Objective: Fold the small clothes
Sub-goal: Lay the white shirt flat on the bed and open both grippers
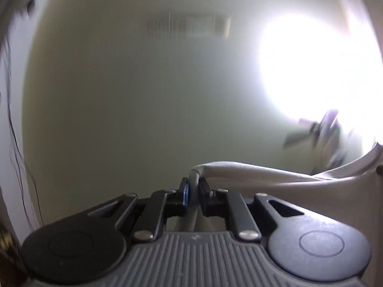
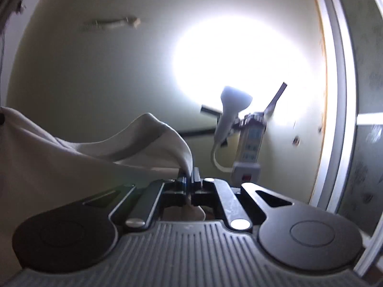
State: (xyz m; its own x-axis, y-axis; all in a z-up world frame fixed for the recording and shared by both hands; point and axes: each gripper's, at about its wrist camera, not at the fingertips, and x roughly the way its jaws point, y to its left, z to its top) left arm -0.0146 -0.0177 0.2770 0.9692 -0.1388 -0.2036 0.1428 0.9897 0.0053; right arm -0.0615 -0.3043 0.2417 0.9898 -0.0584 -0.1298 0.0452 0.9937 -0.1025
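pale wall (image 1: 119, 95), both grippers near level, jaws pinching grey cloth (image 1: 251, 172)

No text, label, brand or number can be read in either view. The power strip (image 2: 250, 148) right of centre in the right wrist view bears small markings, too blurred to make out.

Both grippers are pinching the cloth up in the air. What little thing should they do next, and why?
Probably lower it to lie flat. The left hand-held gripper and right hand-held gripper each pinch an edge of the pale grey fabric garment, which sags between them, unfolded.
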